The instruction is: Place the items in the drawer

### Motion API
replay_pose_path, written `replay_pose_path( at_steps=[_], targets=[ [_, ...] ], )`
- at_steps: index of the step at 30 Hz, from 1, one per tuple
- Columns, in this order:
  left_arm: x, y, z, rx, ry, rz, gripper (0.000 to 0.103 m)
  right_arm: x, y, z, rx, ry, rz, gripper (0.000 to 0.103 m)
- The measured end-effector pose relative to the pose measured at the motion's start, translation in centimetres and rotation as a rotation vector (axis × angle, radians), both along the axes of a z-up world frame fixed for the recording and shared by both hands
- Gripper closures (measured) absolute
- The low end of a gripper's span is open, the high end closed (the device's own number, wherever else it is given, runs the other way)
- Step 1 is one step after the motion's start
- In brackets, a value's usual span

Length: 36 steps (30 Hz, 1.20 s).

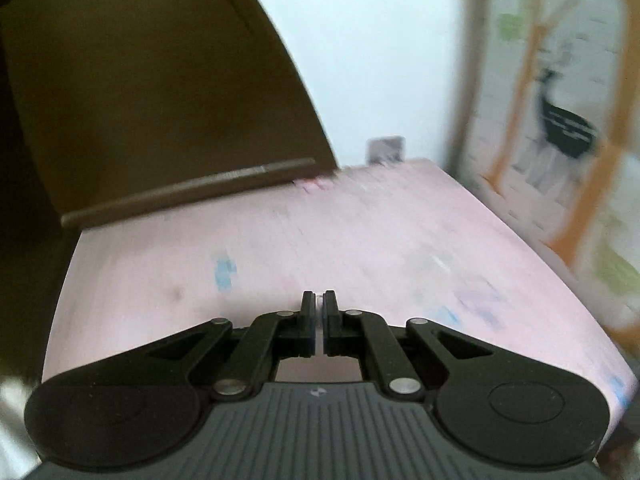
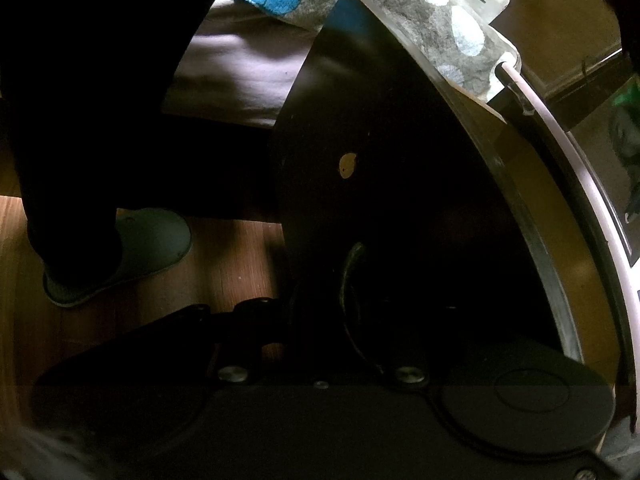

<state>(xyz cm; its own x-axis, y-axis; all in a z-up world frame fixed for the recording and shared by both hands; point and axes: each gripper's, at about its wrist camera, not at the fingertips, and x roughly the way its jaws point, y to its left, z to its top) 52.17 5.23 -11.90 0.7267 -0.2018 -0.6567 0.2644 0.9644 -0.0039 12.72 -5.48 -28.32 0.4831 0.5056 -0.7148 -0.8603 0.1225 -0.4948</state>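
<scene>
My left gripper (image 1: 319, 300) hovers over a pink bed surface (image 1: 360, 240), its jaws nearly together with only a thin slit between them, and nothing shows between the pads. The view is blurred. My right gripper (image 2: 320, 300) is low in deep shadow against a dark drawer front (image 2: 380, 140). A curved metal handle (image 2: 350, 268) stands right at its fingertips. Whether the fingers close on the handle is too dark to tell. No items for the drawer show clearly.
A dark brown headboard (image 1: 140, 80) rises at the left of the bed. A patterned wall hanging (image 1: 560, 120) is at the right. In the right wrist view, a person's leg and grey slipper (image 2: 132, 248) stand on the wooden floor, and a white cable (image 2: 560, 140) runs alongside the furniture.
</scene>
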Motion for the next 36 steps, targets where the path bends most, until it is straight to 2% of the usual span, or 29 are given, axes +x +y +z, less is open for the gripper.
replay_pose_path(
  at_steps=[9,13,15,16,18,19,20,21,24,27,31,36],
  targets=[
    [-13.6,-0.6,0.6,-0.083,0.070,0.006,0.101,-0.2,-0.1,-0.2,0.001,-0.008,0.002,0.077],
    [-17.0,-0.4,-1.1,-0.094,0.121,0.071,0.101,-0.3,0.0,-0.3,-0.004,-0.014,0.002,0.075],
    [-17.9,-0.3,-1.9,-0.066,0.154,0.091,0.101,-0.4,0.1,-0.3,-0.009,-0.015,0.001,0.075],
    [-18.2,-0.3,-2.4,-0.031,0.167,0.106,0.098,-0.4,0.2,-0.3,-0.014,-0.015,0.000,0.075],
    [-19.0,-0.1,-2.9,0.040,0.182,0.139,0.076,-0.4,0.3,-0.3,-0.020,-0.014,-0.004,0.075],
    [-19.5,0.2,-2.9,0.040,0.180,0.157,0.055,-0.4,0.4,-0.3,-0.024,-0.014,-0.007,0.075],
    [-20.0,0.4,-2.8,0.017,0.176,0.165,0.046,-0.5,0.5,-0.3,-0.028,-0.015,-0.007,0.074],
    [-20.6,0.7,-2.6,-0.011,0.172,0.167,0.046,-0.5,0.6,-0.3,-0.033,-0.013,-0.010,0.074],
    [-22.6,0.5,-2.0,-0.011,0.158,0.154,0.045,-0.6,0.8,-0.3,-0.046,-0.017,-0.018,0.074],
    [-24.4,0.6,-1.1,-0.044,0.152,0.172,0.045,-0.8,0.9,-0.5,-0.063,-0.034,-0.021,0.074],
    [-27.0,-0.4,0.1,0.032,0.133,0.169,0.039,-1.1,1.1,-0.6,-0.084,-0.052,-0.037,0.074],
    [-29.9,-0.2,0.6,0.003,0.154,0.202,0.038,-1.4,1.4,-0.7,-0.096,-0.065,-0.068,0.073]
  ],
)
